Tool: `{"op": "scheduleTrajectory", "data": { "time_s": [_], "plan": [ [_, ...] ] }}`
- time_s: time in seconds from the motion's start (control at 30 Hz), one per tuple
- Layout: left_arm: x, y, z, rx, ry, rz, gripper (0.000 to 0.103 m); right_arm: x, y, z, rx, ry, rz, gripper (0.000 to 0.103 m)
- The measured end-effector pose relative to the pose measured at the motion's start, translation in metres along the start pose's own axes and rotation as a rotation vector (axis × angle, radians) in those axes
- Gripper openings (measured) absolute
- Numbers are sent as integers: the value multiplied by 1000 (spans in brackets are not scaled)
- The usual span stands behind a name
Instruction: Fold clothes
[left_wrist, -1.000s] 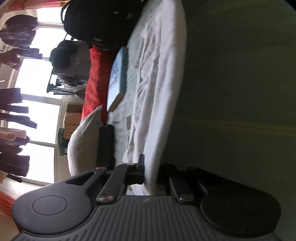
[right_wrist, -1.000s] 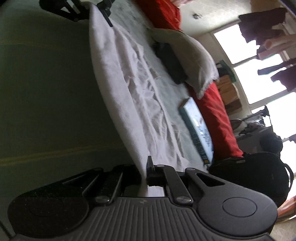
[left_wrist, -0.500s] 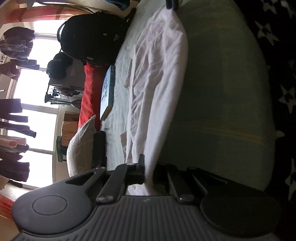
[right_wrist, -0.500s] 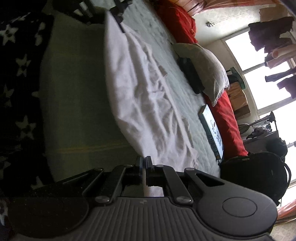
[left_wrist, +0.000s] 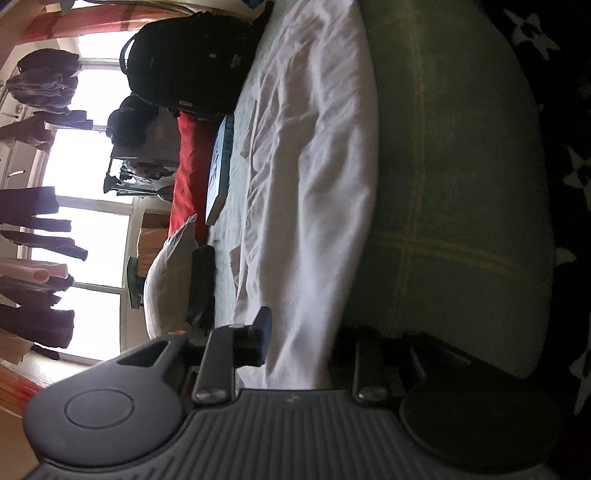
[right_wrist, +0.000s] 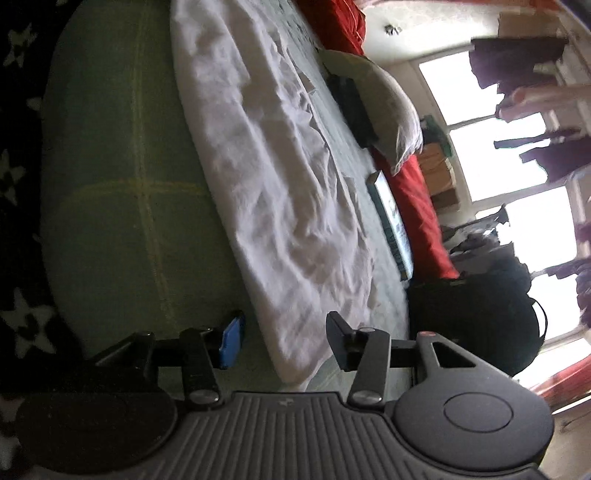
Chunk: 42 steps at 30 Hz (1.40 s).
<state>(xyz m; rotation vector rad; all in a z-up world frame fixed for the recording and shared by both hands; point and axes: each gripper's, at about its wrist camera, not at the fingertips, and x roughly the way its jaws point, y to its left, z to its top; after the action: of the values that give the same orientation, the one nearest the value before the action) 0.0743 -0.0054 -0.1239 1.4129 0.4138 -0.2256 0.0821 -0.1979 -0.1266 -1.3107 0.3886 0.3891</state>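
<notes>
A crumpled white garment lies in a long band along the edge of a green checked bed cover. Its near end rests between the fingers of my left gripper, whose jaws are opening; the blue pad stands off the cloth. In the right wrist view the same garment ends in a corner between the spread fingers of my right gripper, also opening. Its blue pad is clear of the fabric. Neither gripper pinches the cloth.
Further back on the bed lie a book, a black backpack, a red cushion, a pale pillow and a small black item. A dark star-patterned rug lies below the bed edge. Clothes hang at the windows.
Both grippers were shut on the garment's edge; their jaws now stand apart and the cloth lies loose on the bed. Both hands have sunk toward the bed edge.
</notes>
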Motion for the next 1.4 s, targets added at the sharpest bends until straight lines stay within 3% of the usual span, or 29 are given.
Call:
{"op": "scheduleTrajectory", "data": {
  "time_s": [0.2,0.27,0.33,0.37,0.47,0.63,0.87,0.97,1.1,1.2,1.27,1.33,1.4],
  "plan": [
    [-2,1,-5,-26,20,1,29,21,3,5,-74,-27,-77,54],
    [-2,5,-8,-49,24,-14,9,21,0,2,-75,-30,-78,53],
    [-3,9,-11,-76,26,-30,6,22,-3,2,-73,-2,-63,17],
    [-5,12,-11,-78,23,-27,5,21,-4,2,-81,13,-47,6],
    [-13,17,-12,-52,12,4,4,10,-14,6,-54,20,16,6],
    [-29,26,-16,-50,5,10,4,-22,-36,14,-18,-4,77,5],
    [-43,4,-38,-89,16,-130,6,-53,-9,8,-7,28,249,6],
    [-58,7,-50,-144,33,-191,9,-55,-1,-4,-7,65,281,8],
    [-83,38,-71,-306,59,-262,10,-57,-32,-27,82,98,298,22],
    [-93,70,-80,-464,53,-227,10,-62,-57,-45,147,121,249,31],
    [-93,92,-78,-592,8,-217,10,-63,-74,-50,222,123,211,33],
    [-86,107,-72,-730,-57,-273,11,-62,-89,-47,338,82,214,35],
    [-72,114,-66,-834,-98,-351,17,-59,-96,-36,470,1,270,50]
  ]
}}
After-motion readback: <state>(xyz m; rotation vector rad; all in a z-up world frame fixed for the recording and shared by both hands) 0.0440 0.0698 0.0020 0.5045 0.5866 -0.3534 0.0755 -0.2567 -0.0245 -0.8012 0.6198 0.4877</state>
